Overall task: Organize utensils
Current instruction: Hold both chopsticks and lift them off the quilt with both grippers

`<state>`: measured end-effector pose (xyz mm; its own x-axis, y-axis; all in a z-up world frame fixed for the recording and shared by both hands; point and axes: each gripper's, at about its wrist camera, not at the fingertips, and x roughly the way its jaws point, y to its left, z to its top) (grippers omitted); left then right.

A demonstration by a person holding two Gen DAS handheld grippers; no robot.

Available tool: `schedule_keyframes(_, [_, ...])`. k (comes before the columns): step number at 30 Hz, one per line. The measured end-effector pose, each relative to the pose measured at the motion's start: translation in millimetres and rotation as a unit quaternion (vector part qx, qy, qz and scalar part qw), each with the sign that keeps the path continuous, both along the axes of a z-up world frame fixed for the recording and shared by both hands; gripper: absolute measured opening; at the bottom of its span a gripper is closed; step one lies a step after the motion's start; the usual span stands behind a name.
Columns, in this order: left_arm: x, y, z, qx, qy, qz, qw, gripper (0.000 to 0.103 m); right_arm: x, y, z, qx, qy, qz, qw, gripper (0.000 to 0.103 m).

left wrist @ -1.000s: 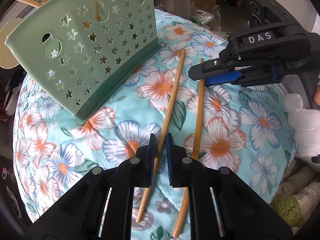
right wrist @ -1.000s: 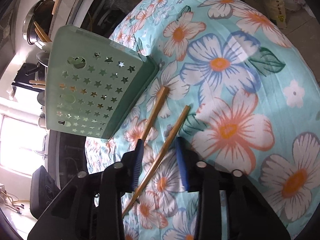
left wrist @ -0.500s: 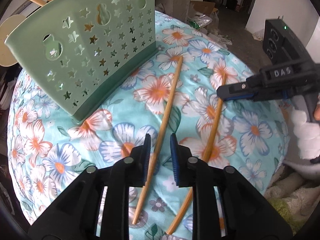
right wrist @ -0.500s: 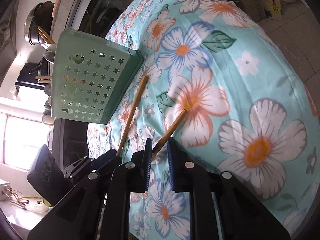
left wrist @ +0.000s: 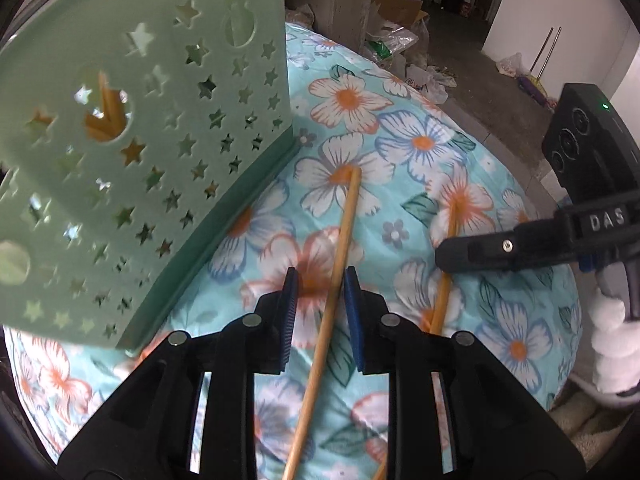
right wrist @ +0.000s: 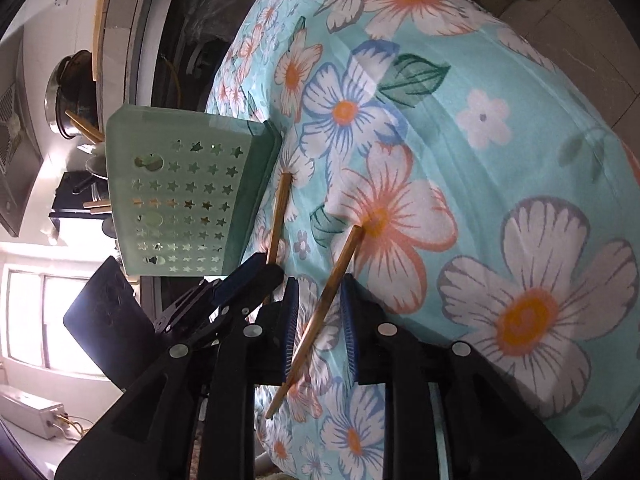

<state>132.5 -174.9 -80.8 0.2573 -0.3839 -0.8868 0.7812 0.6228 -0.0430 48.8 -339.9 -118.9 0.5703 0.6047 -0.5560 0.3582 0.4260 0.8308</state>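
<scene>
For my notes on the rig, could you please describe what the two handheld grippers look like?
Both are matte black plastic. The left gripper and the right gripper each have two fingers lined with ribbed blue pads and silver pivot pins. Seen from the left wrist, the right one bears white "DAS" lettering and a black box with a green light.

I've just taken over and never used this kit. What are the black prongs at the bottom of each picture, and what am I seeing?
There is no robot. A person holds a two-finger gripper in each hand, each with a wide-angle camera looking along its fingers. One picture is from the left gripper, the other from the right gripper. On a turquoise floral cloth stands a pale green plastic utensil holder with star-shaped holes. The left gripper straddles the wooden chopstick nearer the holder, and the right gripper straddles the farther wooden chopstick. Both sets of jaws have just been opening, and neither stick looks clamped.
</scene>
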Motion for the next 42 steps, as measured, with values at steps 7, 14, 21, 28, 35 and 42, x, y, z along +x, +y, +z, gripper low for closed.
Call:
schedule_keyframes(7, [8.5, -16.1, -8.0, 0.005, -0.001, -0.004, 1.0, 0.021, 6.7, 3.5, -4.5, 0.001, 0.008, -0.018, 1.0, 0.011])
schedule_keyframes(14, [9.4, -23.7, -10.3, 0.007, -0.004, -0.004, 1.0, 0.021, 5.9, 0.7, -10.7, 0.015, 0.003, -0.021, 1.0, 0.009])
schedule_keyframes(21, [9.7, -23.6, -9.8, 0.008, -0.006, -0.004, 0.9999, 0.021, 3.8, -0.8, -9.9, 0.02, -0.003, -0.019, 1.0, 0.01])
schedule_keyframes(28, [7.2, -22.8, -9.6, 0.013, -0.01, -0.002, 0.9999, 0.021, -1.4, -5.5, -4.5, 0.014, -0.01, -0.023, 1.0, 0.01])
schedule_keyframes(35, [6.9, -27.4, -10.0, 0.018, -0.013, 0.0, 0.9997, 0.021, -7.4, -14.0, -3.1, 0.015, -0.013, -0.03, 0.999, 0.01])
schedule_keyframes(42, [6.5, -26.0, -9.1, 0.02, -0.016, 0.002, 0.9997, 0.021, -8.3, -14.3, -3.6, 0.016, -0.013, -0.031, 0.999, 0.01])
